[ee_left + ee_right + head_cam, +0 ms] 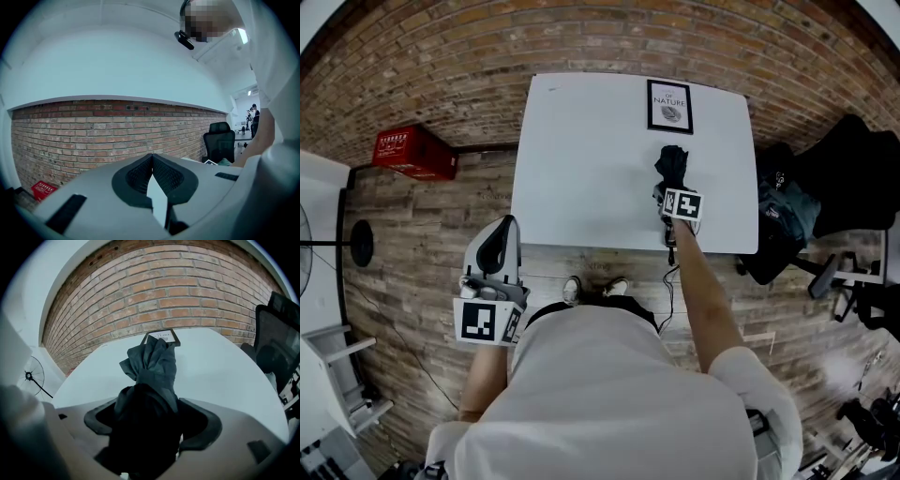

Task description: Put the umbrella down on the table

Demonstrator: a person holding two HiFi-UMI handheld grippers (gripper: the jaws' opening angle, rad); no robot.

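A folded dark umbrella [672,164] lies on the white table [581,159] near its right front part, its tip toward the framed print. My right gripper [671,186] is at its near end. In the right gripper view the umbrella [153,364] runs out between the jaws of my right gripper [152,418], which stand wide apart with the pads off the fabric. My left gripper [497,242] hangs off the table's left front corner over the floor. It is shut and empty [152,157], pointing at the brick wall.
A framed print [669,105] stands at the table's far edge. A red crate [414,152] sits on the floor to the left. A black office chair [853,178] and a dark bag [783,225] crowd the table's right side.
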